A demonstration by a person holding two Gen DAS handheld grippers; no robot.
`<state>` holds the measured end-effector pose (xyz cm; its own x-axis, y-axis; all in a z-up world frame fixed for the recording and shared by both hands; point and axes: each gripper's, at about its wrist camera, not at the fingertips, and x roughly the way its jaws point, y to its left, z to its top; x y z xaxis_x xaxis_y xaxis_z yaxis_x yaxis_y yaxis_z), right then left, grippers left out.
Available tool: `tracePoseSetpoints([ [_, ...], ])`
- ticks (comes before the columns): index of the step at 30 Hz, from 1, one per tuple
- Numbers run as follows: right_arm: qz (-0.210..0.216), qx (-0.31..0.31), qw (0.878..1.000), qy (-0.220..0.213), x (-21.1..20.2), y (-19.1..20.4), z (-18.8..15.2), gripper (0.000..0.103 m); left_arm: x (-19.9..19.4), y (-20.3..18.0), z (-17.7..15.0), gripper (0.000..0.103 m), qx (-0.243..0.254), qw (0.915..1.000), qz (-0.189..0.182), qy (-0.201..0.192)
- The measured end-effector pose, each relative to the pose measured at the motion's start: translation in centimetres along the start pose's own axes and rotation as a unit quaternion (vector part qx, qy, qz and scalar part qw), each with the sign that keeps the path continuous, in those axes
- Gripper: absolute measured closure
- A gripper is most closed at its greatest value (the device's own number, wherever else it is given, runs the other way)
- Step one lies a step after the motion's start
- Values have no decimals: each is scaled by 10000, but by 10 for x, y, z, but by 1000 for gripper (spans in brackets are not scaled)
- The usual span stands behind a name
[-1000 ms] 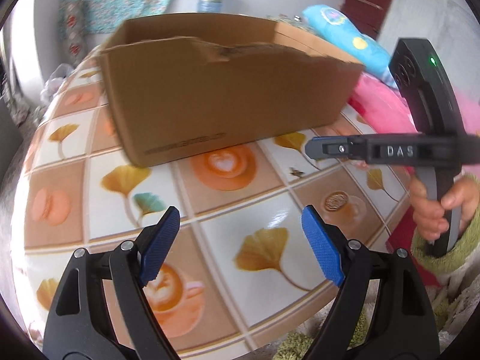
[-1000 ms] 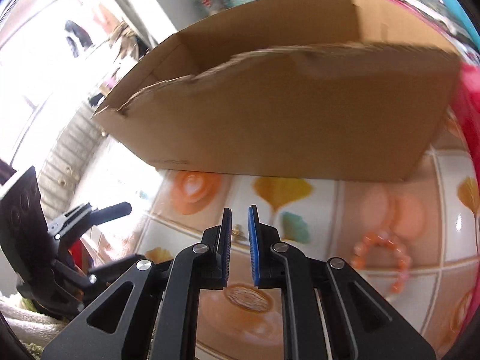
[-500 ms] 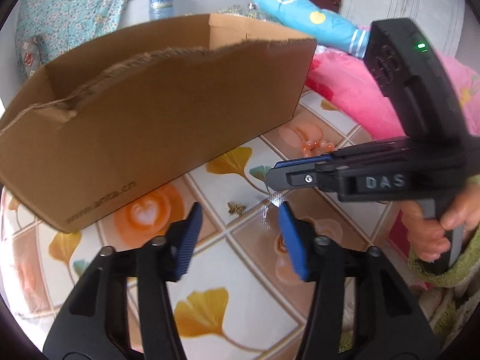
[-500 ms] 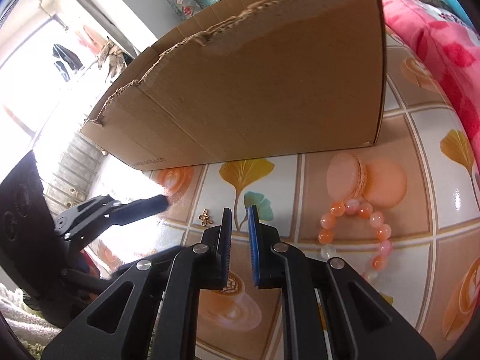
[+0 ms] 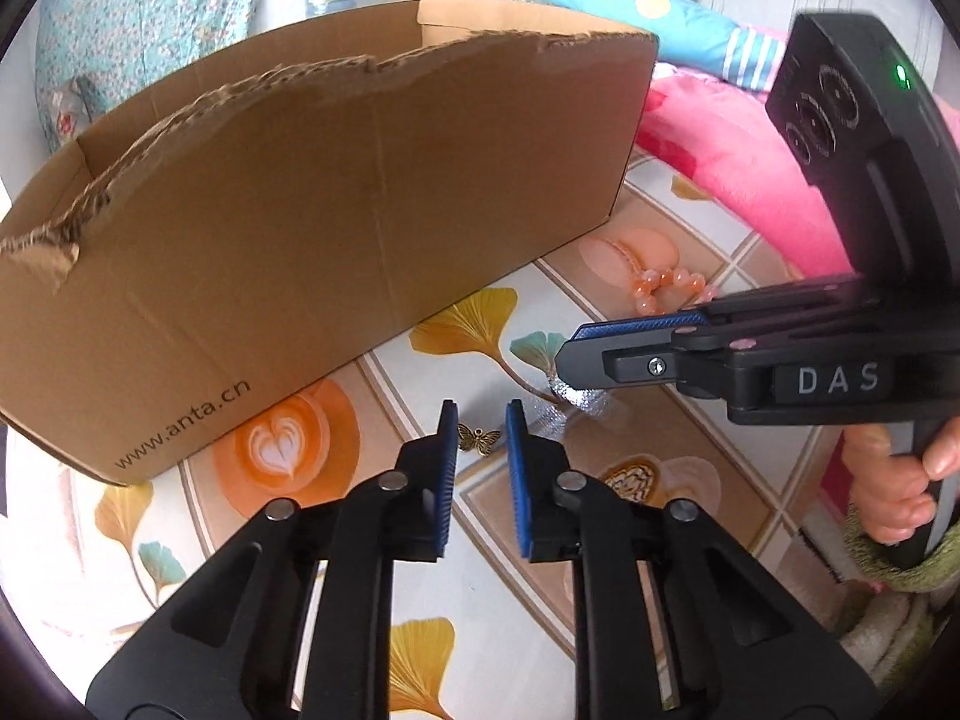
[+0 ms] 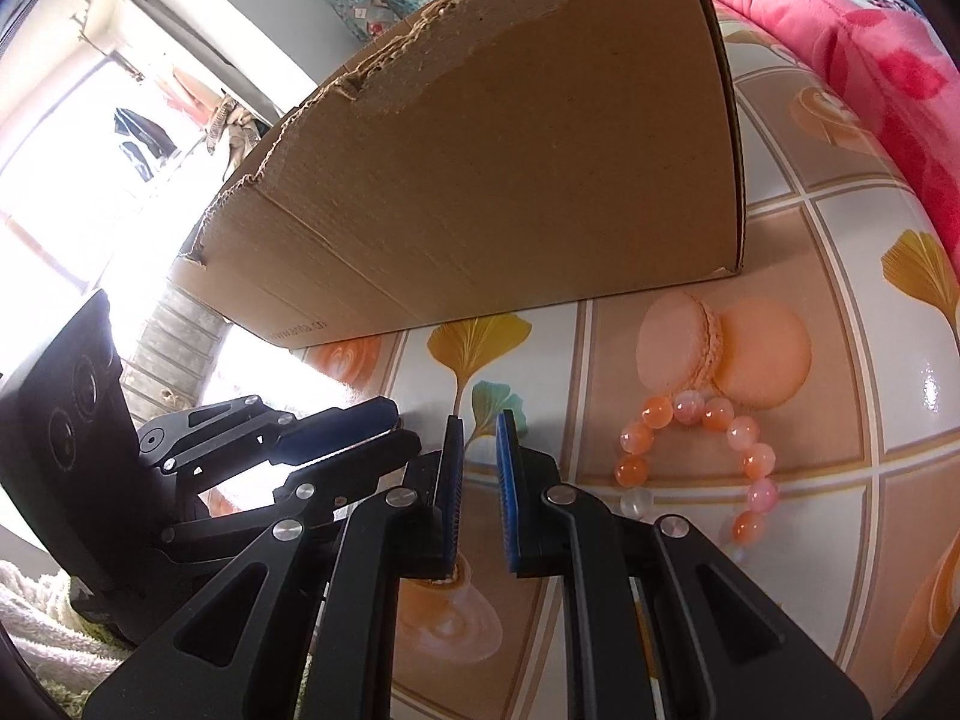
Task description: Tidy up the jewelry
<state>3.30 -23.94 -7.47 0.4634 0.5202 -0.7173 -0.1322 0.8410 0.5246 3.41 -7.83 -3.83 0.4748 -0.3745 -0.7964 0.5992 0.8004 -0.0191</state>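
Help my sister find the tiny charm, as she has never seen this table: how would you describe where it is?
Start at the big torn cardboard box on the tiled tablecloth. Just in front of its printed web address lies a latte-art picture, and right of that sits the butterfly charm, between the left gripper fingertips. It is small, flat and bronze, unlike the orange bead bracelet.

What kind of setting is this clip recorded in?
Probably a bedroom at home: a pink floral quilt and blue pillow lie behind a table with a printed oilcloth, and clothes hang by the window.
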Motion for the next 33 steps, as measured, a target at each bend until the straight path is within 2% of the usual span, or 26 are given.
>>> tracePoseSetpoints([
  [2,25,28,10000,-12,-1,-2,0,91,1,-3,-1,92,107,9999,100,-13],
  [9,4,18,10000,-8,-3,-4,0,91,1,-3,-2,92,46,10000,47,-9],
  [11,-14,17,10000,-5,-4,-3,1,91,-1,-1,-2,103,-6,10000,1,-18],
  [22,-141,-34,9999,33,-3,10,2,91,-6,14,-12,103,-319,9995,-39,14],
  [33,-205,-70,9998,55,3,21,2,91,-2,-1,-9,103,-83,10000,-11,6],
])
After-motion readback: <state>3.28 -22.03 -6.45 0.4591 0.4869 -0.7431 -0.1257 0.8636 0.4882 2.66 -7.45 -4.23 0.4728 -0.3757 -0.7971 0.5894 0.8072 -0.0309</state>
